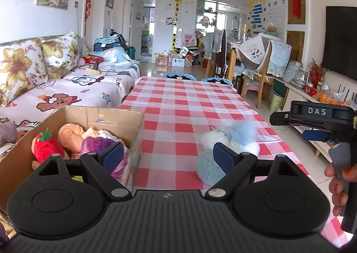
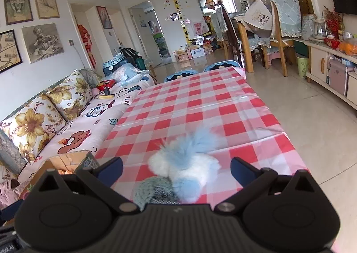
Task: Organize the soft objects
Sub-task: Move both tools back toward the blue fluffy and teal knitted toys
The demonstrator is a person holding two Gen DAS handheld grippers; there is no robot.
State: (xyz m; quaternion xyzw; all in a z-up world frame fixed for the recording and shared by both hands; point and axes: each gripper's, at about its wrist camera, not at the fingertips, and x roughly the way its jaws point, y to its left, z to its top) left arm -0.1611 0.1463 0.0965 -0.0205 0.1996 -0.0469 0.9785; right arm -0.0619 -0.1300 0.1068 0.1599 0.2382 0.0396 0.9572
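While both grippers are held wide open with nothing in them, the fluffy toy point(image 2: 185, 163) lies on the table point(image 2: 200, 105) beside the box point(image 1: 93, 117); it looks light and squashy, best pinched at its round middle.

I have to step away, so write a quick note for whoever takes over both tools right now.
Left tool: open, holding nothing, near the cardboard box.
Right tool: open, holding nothing, above the fluffy blue-white toy.
Done: strawberry plush, purple plush and others sit in the box.
Left: fluffy toy and knitted blue piece remain on the checkered tablecloth.
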